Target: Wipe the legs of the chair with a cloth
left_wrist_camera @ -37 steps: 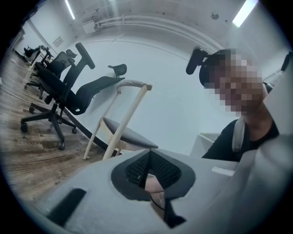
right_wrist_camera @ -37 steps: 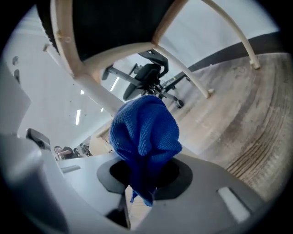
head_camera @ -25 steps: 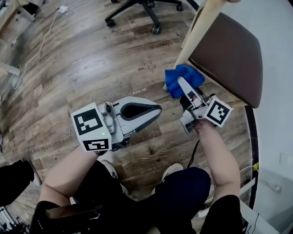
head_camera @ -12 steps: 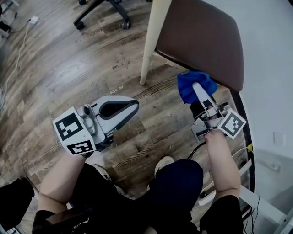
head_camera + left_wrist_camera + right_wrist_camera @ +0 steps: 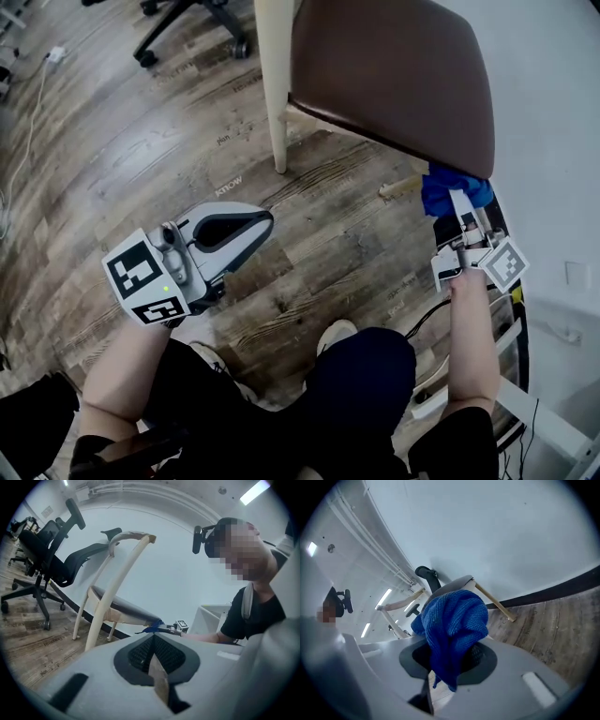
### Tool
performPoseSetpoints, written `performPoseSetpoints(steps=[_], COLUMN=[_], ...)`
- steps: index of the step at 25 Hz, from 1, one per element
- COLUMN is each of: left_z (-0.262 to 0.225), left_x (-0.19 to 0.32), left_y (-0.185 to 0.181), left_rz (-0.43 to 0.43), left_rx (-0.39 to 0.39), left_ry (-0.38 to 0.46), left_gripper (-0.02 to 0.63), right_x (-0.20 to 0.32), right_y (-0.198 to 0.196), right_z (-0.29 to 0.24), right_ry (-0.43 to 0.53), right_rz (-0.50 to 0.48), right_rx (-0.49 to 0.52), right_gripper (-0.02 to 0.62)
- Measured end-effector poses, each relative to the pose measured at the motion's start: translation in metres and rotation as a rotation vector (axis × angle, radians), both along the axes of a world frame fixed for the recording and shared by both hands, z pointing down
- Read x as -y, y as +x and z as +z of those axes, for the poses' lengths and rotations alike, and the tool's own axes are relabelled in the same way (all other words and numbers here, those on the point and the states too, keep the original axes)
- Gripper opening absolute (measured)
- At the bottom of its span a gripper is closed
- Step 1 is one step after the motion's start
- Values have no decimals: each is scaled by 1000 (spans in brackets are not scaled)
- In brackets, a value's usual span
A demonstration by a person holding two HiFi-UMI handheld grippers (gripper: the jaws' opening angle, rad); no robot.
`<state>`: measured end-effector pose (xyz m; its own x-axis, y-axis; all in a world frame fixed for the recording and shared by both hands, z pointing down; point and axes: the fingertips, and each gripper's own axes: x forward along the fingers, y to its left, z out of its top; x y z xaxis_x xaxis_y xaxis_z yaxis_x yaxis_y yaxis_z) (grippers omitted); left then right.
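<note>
The wooden floor (image 5: 141, 150) fills most of the head view, with a white wall (image 5: 553, 112) along its right side. The chair (image 5: 394, 75), with a brown seat and cream frame, stands against that wall, and its near front leg (image 5: 273, 84) comes straight down to the boards. A black office chair (image 5: 187, 19) stands beyond it on castors.

The left gripper (image 5: 255, 223) hangs low over open floor, well apart from the chair. Its jaws are pressed together with nothing between them.

The right gripper (image 5: 457, 202) reaches up to the seat's corner by the wall. Its jaws are clamped on the blue cloth (image 5: 442, 190), which bunches out past the tips, right at the seat's edge. Whether the cloth touches the thin leg (image 5: 497, 604) there cannot be made out.
</note>
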<state>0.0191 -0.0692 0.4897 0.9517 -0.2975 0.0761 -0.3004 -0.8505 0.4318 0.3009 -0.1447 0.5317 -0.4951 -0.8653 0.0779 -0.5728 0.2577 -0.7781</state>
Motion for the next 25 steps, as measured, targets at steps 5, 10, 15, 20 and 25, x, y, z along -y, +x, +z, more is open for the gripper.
performPoseSetpoints(steps=[5,10,15,20,25], left_z=[3,7,14,19,19], left_x=[-7,-10,-5,-5,-5], left_y=[3,4,-3,-6,-9], left_rz=[32,39,21,9,2], left_rx=[65,88,90,101,107], left_ry=[62,72,37,21,10], left_gripper=[0,0,0,0,0], right_x=[4,6,10,6,5], right_y=[-7,-3,2,12,16], right_z=[23,75,146,230,300], right_ry=[5,-65,-157,-325,-482], right_rz=[-6,23,34,89,114], right_rx=[28,76,82,43,14], right_gripper=[92,92,92,92,92])
